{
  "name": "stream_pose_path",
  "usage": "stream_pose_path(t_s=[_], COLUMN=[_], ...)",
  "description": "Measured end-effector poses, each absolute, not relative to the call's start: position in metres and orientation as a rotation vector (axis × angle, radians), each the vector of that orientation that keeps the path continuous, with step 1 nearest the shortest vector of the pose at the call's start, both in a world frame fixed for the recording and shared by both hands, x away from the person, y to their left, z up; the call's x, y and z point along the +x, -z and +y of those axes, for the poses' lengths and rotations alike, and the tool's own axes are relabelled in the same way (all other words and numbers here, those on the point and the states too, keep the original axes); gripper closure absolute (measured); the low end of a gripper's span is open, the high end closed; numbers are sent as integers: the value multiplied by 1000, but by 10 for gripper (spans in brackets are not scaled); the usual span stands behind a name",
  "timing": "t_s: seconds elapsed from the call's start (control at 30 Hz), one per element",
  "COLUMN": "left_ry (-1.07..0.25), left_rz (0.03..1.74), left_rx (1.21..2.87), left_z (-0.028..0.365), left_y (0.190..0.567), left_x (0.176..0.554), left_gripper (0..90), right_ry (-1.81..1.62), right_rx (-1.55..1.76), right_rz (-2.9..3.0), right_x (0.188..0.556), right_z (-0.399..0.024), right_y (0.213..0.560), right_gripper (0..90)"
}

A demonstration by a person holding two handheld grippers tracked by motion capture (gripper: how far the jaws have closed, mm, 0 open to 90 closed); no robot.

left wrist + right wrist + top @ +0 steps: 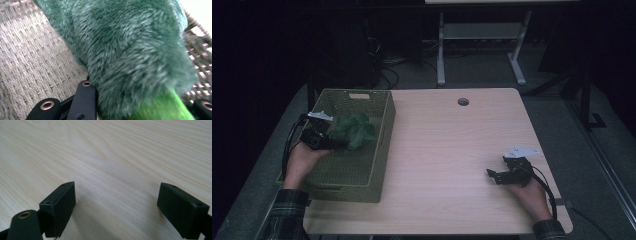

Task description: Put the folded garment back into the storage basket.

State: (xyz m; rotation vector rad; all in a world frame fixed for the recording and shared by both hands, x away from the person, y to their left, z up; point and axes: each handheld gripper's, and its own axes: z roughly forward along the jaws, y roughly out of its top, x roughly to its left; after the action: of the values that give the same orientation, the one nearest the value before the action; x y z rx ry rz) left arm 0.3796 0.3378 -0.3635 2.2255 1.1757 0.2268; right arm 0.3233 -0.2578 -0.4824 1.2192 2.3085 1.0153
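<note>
left gripper | fingers clamped on green plush toy, apparently inside woven basket | right gripper wide open, empty

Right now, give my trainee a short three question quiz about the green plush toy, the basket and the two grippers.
1. True or false: the green plush toy is clamped in the left gripper over the woven basket.
2. What lies between the right gripper jaws?
3. The table hole sits at which edge: A near, B far?

Key: 1 true. 2 nothing, they stand open over bare wood. 3 B.
</note>
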Motion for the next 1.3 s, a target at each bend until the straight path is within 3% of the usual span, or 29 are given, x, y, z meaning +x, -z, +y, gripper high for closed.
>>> stream_pose_path(t_s=[0.6,1.03,1.13,1.3], left_ry=[-178,-214,-230,-258], left_rz=[1214,1248,1241,1210], left_rx=[2296,2322,2309,2276], left_z=[336,336,339,343], left_y=[400,408,405,390], left_x=[388,388,386,380], left_gripper=[654,275,216,199], right_ry=[-1016,-1015,-1015,-1015], right_rx=[1215,1220,1220,1223], right_rz=[2309,2308,2308,2307], right_x=[323,323,323,323], right_z=[-258,-258,-258,-258], right_y=[482,482,482,482], right_gripper=[146,147,147,148])
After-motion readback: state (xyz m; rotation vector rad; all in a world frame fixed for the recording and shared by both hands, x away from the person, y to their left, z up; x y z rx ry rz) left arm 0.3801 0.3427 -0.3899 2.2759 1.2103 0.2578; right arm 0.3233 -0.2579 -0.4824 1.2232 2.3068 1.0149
